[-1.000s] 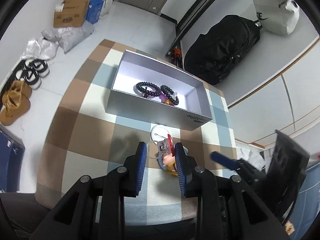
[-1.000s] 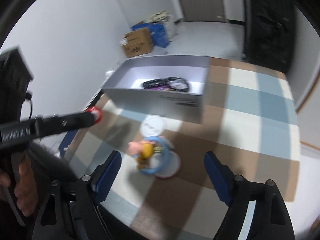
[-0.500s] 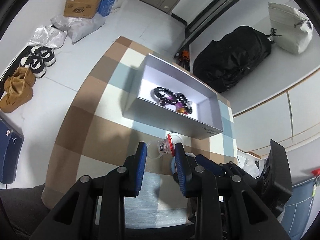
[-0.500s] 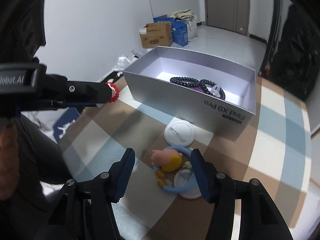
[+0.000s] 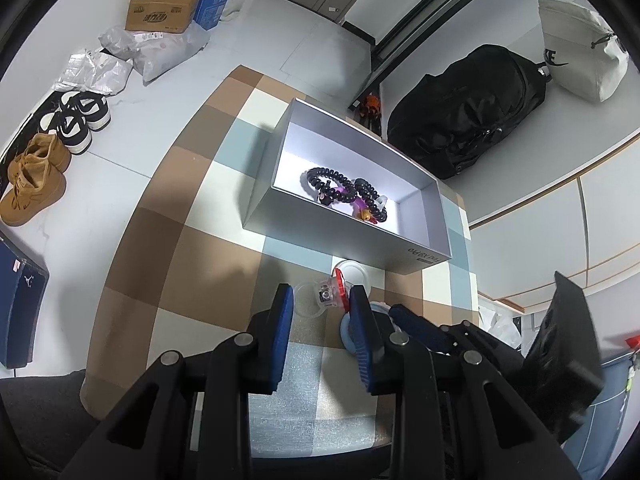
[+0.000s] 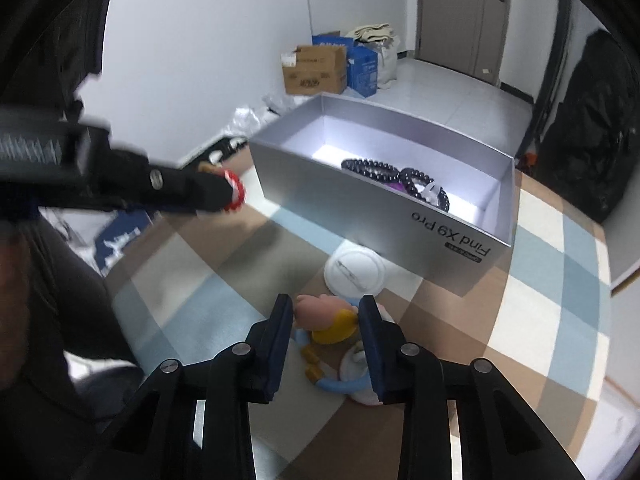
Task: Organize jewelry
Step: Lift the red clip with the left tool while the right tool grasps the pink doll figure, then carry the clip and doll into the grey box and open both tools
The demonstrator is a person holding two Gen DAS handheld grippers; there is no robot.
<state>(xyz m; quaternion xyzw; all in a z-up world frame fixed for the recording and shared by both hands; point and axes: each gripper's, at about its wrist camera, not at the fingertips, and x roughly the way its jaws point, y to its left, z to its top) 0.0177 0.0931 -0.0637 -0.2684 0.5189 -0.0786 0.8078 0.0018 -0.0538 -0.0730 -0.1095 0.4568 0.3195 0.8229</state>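
Left wrist view: the left tool [image 5: 320,304], raised over the table's [image 5: 188,264] near edge, grips a red-trimmed trinket [image 5: 332,290]; the open silver box [image 5: 320,236] lies straight ahead.

Right wrist view: the right tool [image 6: 326,320], its jaws just closing, brackets the pig-figure charm [image 6: 324,318] between box and near edge, the nearer hand.

Left hand-held gripper [image 5: 322,307]: matte black linkage arms, angular, with triangular cut-outs near the base.
Left fingers [image 5: 281,338]: flat blue pads with fine ribbing on the inner faces.
Left screws: round silver pivot bolts, four visible along the arms.
Right hand-held gripper [image 6: 326,322]: same black frame, four silver pivot bolts.
Right fingers [image 6: 370,350]: dark blue ribbed pads on black backing.
Markings: white lettering on the left unit's black body, blurred in the right wrist view.
Clothing: dark garment at the lower left edge of both views.
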